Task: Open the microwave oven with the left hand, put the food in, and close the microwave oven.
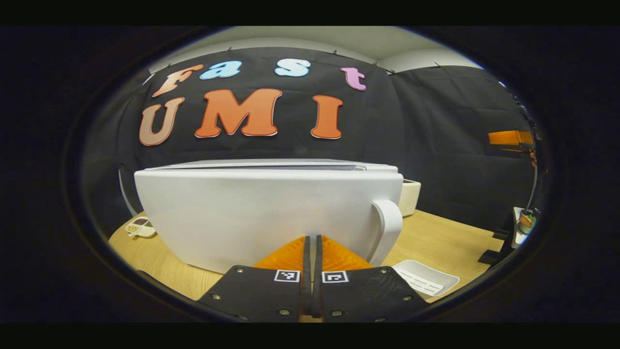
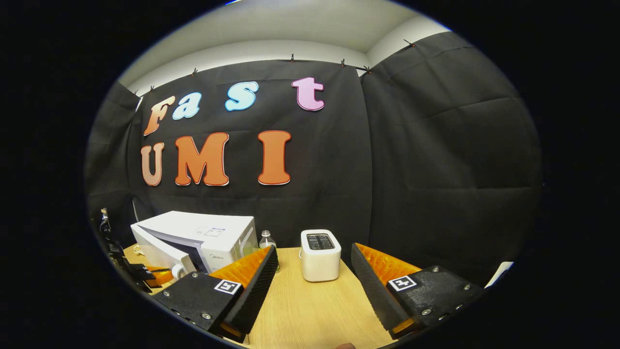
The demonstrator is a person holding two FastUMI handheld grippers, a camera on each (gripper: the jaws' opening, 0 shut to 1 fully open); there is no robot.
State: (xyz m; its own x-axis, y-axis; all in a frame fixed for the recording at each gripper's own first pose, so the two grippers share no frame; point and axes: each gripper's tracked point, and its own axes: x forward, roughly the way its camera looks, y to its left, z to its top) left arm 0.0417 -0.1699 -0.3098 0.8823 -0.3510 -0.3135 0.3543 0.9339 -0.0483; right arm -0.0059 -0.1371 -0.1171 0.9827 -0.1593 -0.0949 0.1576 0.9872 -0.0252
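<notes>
Microwave oven (image 1: 261,213) stands on the wooden table (image 1: 436,242), its door near the left gripper (image 1: 312,242).

In the left gripper view the white door fills the middle, with its handle (image 1: 390,228) at the right end. The left gripper is clenched, its two fingers pressed together with nothing between them, very close to the lower part of the door; I cannot tell if they touch it. A white tray (image 1: 426,276) lies on the table to the right, and a small dish (image 1: 140,227) to the far left. In the right gripper view the microwave oven (image 2: 203,237) is at the far left, its door a little ajar. The right gripper (image 2: 315,276) is released, fingers wide apart, and a white toaster (image 2: 319,254) stands beyond them, next to a small bottle (image 2: 266,240).
</notes>
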